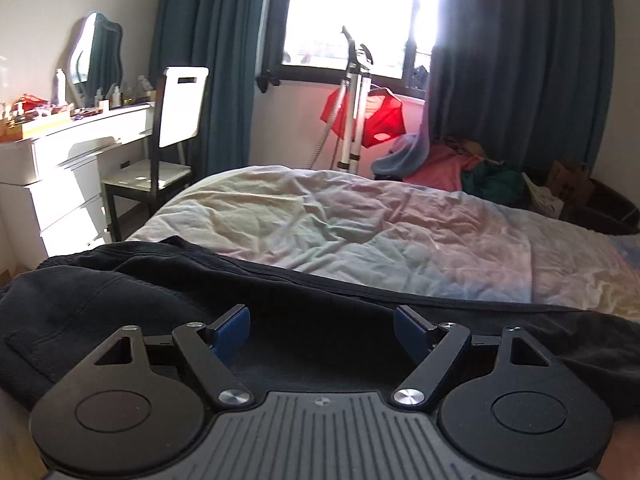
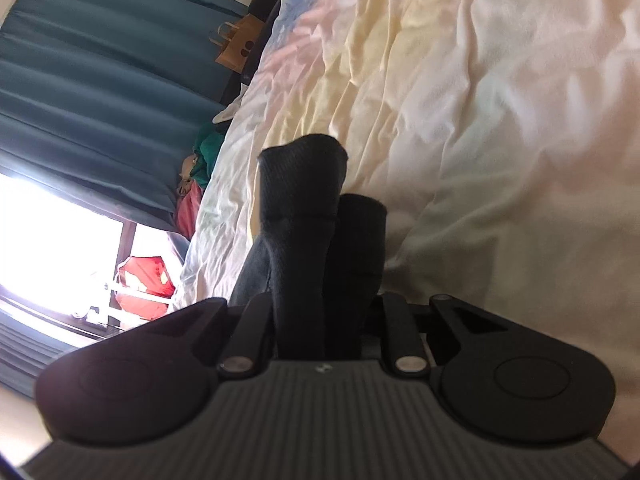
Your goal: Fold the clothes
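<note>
A black garment (image 1: 120,292) lies spread across the near edge of the bed (image 1: 360,216), which is covered by a crumpled pastel sheet. My left gripper (image 1: 322,320) hovers just over the garment. Its blue pads (image 1: 230,330) stand wide apart with only flat cloth below them. In the right wrist view, a bunched fold of black cloth (image 2: 300,184) sticks up from between the fingers of my right gripper (image 2: 320,300), which is shut on it. The cloth hides the fingertips. The pastel sheet (image 2: 480,120) lies behind it.
A white dresser (image 1: 72,160) and a chair (image 1: 176,120) stand left of the bed. A steamer stand with a red garment (image 1: 360,100) is by the window. A pile of clothes (image 1: 460,164) lies at the far bedside, and a brown paper bag (image 2: 236,48) by the blue curtain.
</note>
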Demonstrator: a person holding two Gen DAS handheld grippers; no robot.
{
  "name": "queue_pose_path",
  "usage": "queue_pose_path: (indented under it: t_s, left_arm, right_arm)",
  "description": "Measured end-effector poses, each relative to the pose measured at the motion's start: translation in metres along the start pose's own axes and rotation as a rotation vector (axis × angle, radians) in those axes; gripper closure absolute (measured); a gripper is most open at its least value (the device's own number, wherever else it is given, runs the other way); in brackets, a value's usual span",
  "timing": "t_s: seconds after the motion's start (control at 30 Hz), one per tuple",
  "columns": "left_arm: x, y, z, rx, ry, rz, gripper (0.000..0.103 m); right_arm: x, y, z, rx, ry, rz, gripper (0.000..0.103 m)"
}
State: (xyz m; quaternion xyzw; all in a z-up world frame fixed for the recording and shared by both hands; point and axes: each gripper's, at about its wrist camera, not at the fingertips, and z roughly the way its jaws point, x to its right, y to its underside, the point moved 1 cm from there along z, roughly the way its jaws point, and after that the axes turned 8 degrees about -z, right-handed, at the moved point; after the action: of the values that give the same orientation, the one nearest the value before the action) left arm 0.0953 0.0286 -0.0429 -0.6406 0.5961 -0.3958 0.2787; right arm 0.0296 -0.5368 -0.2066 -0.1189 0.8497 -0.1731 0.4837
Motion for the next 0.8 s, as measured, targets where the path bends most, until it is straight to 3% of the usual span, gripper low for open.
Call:
queue_pose_path:
  t_s: [0.17, 0.27, 0.4, 0.57, 0.8]
  left_arm:
    - [0.073, 0.048, 0.049, -0.121, 0.060, 0.204, 0.020]
    - [0.094, 0.080, 0.081, -0.243, 0.038, 0.279, 0.019]
    - [0.087, 0.093, 0.091, -0.258, 0.025, 0.263, 0.014]
    - [0.075, 0.085, 0.073, -0.261, 0.066, 0.307, 0.011]
    - [0.043, 0.069, 0.019, -0.152, 0.085, 0.380, 0.010]
  right_arm:
    - [0.000, -0.001, -0.002, 0.007, 0.013, -0.024, 0.085]
    - [-0.005, -0.005, 0.004, 0.009, 0.024, -0.058, 0.085]
    - [-0.007, -0.008, 0.007, 0.011, 0.032, -0.085, 0.085]
    - [-0.007, -0.011, 0.010, 0.015, 0.040, -0.081, 0.085]
    - [-0.011, -0.011, 0.008, 0.027, 0.053, -0.095, 0.085]
